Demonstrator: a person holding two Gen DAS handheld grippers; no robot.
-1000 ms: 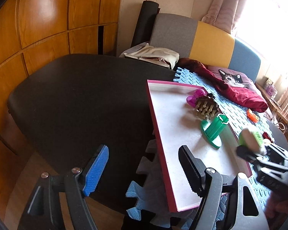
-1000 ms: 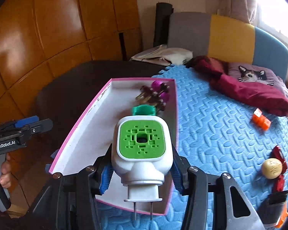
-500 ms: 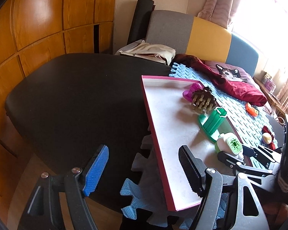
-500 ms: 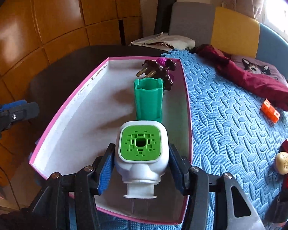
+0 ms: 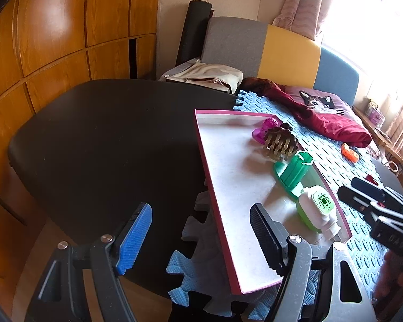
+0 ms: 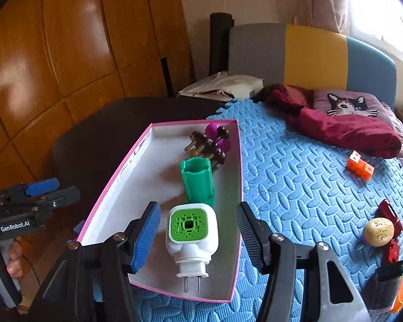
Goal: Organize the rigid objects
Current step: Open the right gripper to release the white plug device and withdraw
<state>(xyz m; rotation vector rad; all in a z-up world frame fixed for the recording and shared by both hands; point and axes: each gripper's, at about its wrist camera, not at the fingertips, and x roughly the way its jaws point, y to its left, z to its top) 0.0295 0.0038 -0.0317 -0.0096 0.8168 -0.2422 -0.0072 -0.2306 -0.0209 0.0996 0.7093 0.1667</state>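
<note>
Tray (image 6: 147,145) holds four items — plug-in (image 6: 192,230) free between opening right tongs (image 6: 197,232); left tongs (image 5: 201,238) open.

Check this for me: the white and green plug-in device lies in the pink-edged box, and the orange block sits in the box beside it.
Half right. The plug-in device lies in the box, but the orange block sits outside it on the blue foam mat, as the right wrist view shows.

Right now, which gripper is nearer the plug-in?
Right. The right gripper straddles the plug-in, jaws opening, pads clear of it. The left gripper sits off the tray's outer edge.
</note>
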